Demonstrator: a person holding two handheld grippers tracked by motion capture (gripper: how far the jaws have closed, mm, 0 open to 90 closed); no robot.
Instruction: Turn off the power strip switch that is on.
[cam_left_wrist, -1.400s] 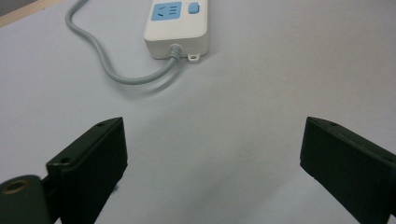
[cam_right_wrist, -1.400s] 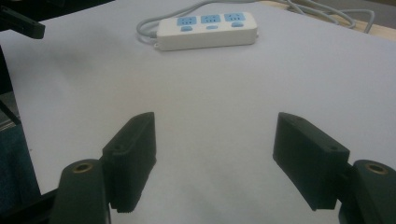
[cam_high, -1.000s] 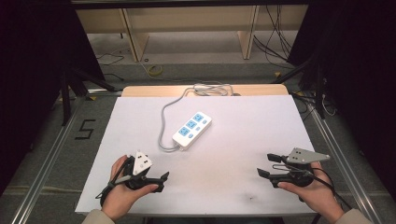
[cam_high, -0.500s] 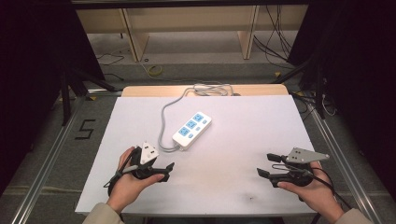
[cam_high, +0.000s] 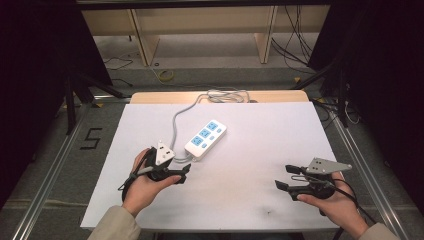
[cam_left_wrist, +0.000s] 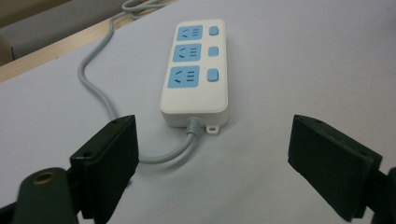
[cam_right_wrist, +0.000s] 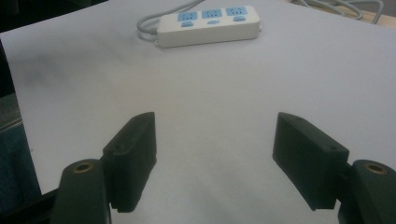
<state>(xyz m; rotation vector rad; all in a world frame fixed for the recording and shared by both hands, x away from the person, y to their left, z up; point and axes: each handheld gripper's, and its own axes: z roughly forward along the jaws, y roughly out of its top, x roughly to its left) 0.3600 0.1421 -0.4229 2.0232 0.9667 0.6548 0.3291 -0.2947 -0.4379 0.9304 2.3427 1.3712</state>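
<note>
Since a second ago my left gripper (cam_high: 184, 172) has slid forward across the white sheet (cam_high: 260, 135) toward the power strip (cam_high: 205, 139), while my right gripper (cam_high: 283, 176) has stayed where it was. The left gripper now sits just short of the power strip's near end, close to it but not touching. In the left gripper view the power strip (cam_left_wrist: 194, 72) lies straight ahead between the lines of my two black jaws, its three blue sockets running away from me with a small blue switch beside each. Those jaws have just been closing a little, yet they stand wide apart with nothing between the pads, and only bare sheet lies under them. The grey cord (cam_left_wrist: 100, 95) leaves the power strip at the end facing me, bends toward my left jaw, then swings away past the strip's side to the far wooden edge of the table (cam_high: 165, 97), where it lies in loose loops. The power strip itself rests flat on the sheet, set at a slant, left of the sheet's middle. My right gripper is well apart from the power strip, off to its right and nearer to me. In the right gripper view the strip (cam_right_wrist: 208, 26) lies far ahead, broadside on, and my jaws there gape wide over empty sheet, gripping nothing.
</note>
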